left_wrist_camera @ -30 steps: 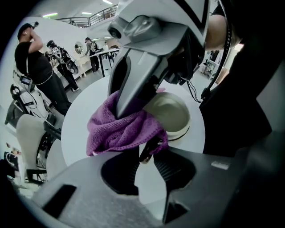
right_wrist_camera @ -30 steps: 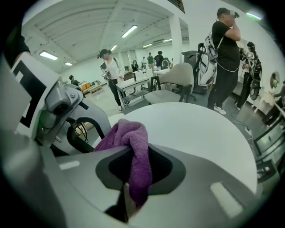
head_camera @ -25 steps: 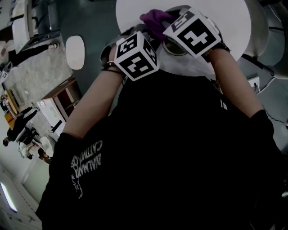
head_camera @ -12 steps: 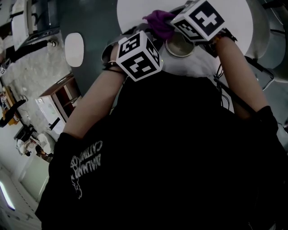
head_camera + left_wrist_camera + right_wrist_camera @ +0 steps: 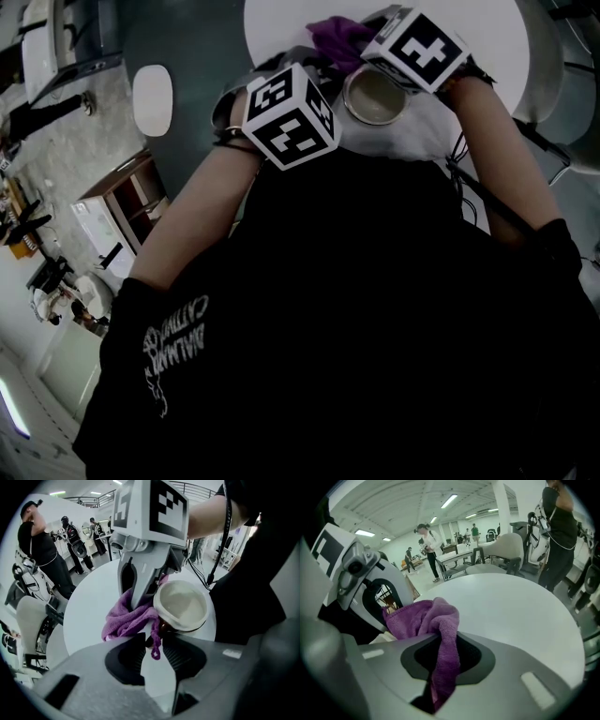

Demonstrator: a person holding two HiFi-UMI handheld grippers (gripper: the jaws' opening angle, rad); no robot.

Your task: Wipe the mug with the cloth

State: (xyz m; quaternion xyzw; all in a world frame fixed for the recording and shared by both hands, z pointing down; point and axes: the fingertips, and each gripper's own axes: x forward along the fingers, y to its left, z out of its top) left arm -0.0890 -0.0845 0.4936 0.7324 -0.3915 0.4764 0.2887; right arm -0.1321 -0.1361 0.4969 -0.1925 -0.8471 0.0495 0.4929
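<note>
Much wiping seems left: right tool [image 5: 443, 644] clamps cloth [image 5: 424, 618] at the mug [image 5: 180, 604], pinched by left tool's [image 5: 154, 641] just-widening jaws.

Your round white table [image 5: 487, 37] fills twelve o'clock. A white oval seat [image 5: 153, 99] lies at ten o'clock and a wooden cabinet [image 5: 131, 202] at nine; a bystander in black [image 5: 558, 524] stands at two o'clock beyond the table.

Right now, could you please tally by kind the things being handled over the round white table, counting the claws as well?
mug: 1
purple cloth: 1
claws: 2, the left claw and the right claw
Total: 4
</note>
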